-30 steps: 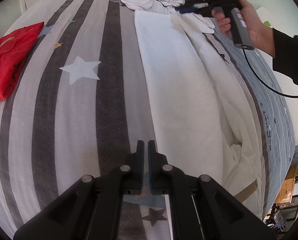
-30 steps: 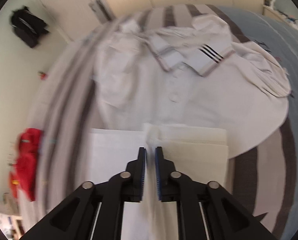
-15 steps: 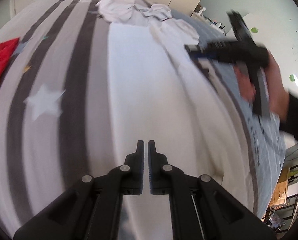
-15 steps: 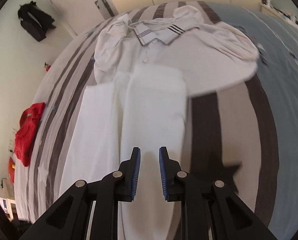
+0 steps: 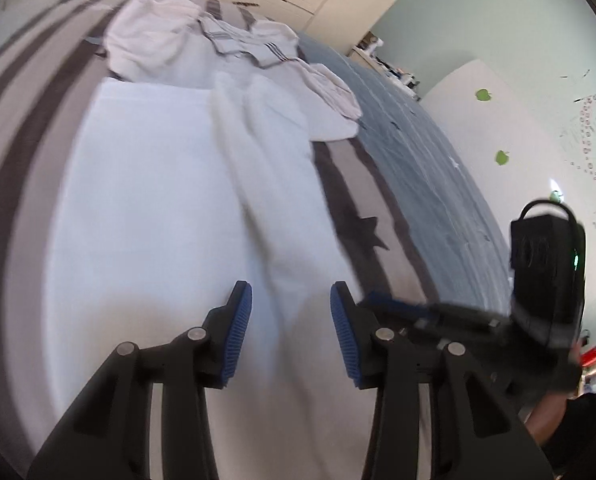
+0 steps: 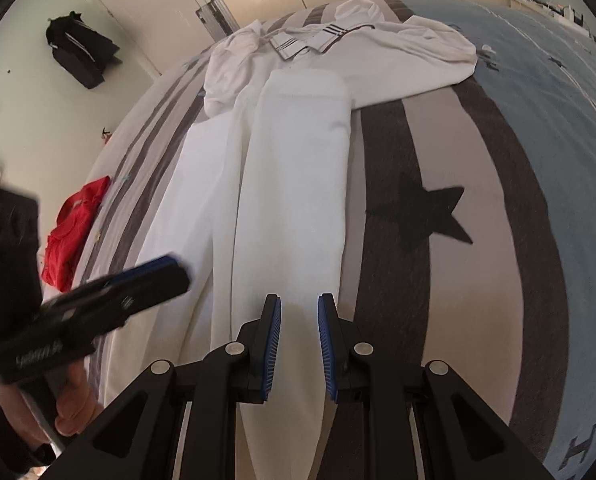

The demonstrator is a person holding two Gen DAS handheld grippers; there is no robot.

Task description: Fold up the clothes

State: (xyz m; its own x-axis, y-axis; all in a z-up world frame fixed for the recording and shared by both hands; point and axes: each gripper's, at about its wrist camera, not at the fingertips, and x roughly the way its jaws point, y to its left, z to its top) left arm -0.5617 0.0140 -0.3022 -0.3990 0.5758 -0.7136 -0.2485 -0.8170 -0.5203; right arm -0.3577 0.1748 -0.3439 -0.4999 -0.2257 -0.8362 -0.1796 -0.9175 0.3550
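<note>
1. A red garment [image 6: 74, 232] and white shirt [image 6: 338, 52] lie on the striped bed [image 6: 478, 200]
2. White trousers [image 6: 294, 184] lie lengthwise on it
3. Left tongs [image 5: 291, 332] wide apart, right tongs [image 6: 299, 344] slightly parted, both over the trousers, gripping nothing

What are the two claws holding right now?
Nothing. The left claw and the right claw are both open above the long white folded trousers, gripping no cloth.

Left tool [image 5: 291, 332] and right tool [image 6: 299, 342], jaws apart, empty.
</note>
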